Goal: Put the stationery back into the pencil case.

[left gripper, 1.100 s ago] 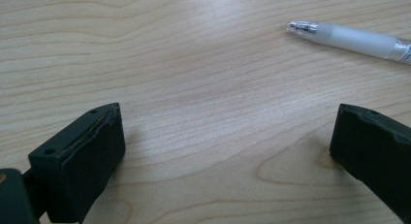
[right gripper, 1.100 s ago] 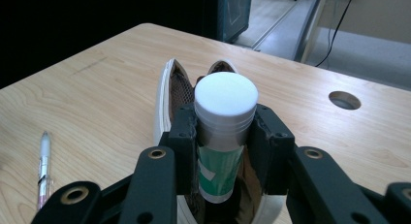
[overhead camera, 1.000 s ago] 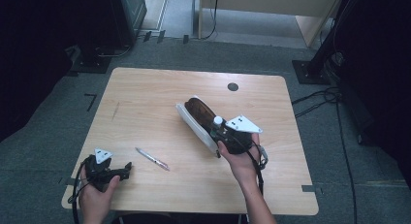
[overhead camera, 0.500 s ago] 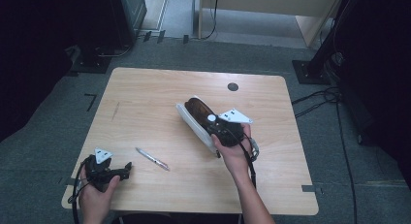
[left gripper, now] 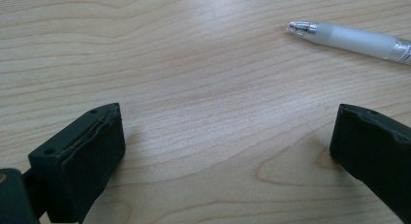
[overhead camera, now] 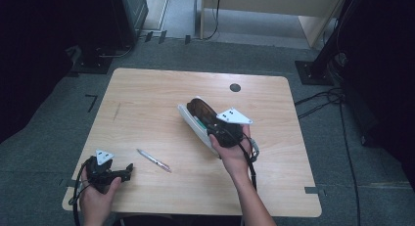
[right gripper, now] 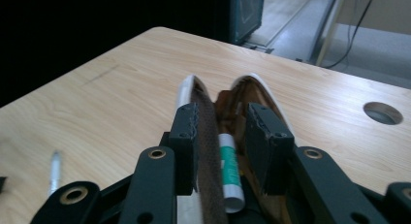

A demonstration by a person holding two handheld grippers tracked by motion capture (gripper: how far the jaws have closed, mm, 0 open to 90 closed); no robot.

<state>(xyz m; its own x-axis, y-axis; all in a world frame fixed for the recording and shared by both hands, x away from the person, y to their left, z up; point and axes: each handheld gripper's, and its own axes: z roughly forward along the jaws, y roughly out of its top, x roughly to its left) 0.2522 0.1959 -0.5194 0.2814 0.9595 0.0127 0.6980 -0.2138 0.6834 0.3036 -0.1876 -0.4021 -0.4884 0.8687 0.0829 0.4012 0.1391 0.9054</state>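
A white pencil case (overhead camera: 192,113) with a brown lining lies open near the table's middle, its mouth (right gripper: 220,95) spread. My right gripper (overhead camera: 209,122) reaches into its near end. The jaws (right gripper: 220,112) have just closed a little; the case's left wall and a green-and-white glue stick (right gripper: 228,170) are between them, and the left pad presses the lining. A clear pen (overhead camera: 154,160) lies on the wood toward the front left. My left gripper (overhead camera: 128,169) rests at the front left corner, open and empty (left gripper: 228,132), with the pen (left gripper: 354,40) just beyond its right jaw.
The wooden table (overhead camera: 147,99) has a round cable hole (overhead camera: 235,87) near its far edge. Dark stands and cables sit on the floor around it. Bare wood stretches across the left half and the front right.
My right gripper has moved a little up and to the left along the pencil case. The left gripper, the pen and the case have stayed put.
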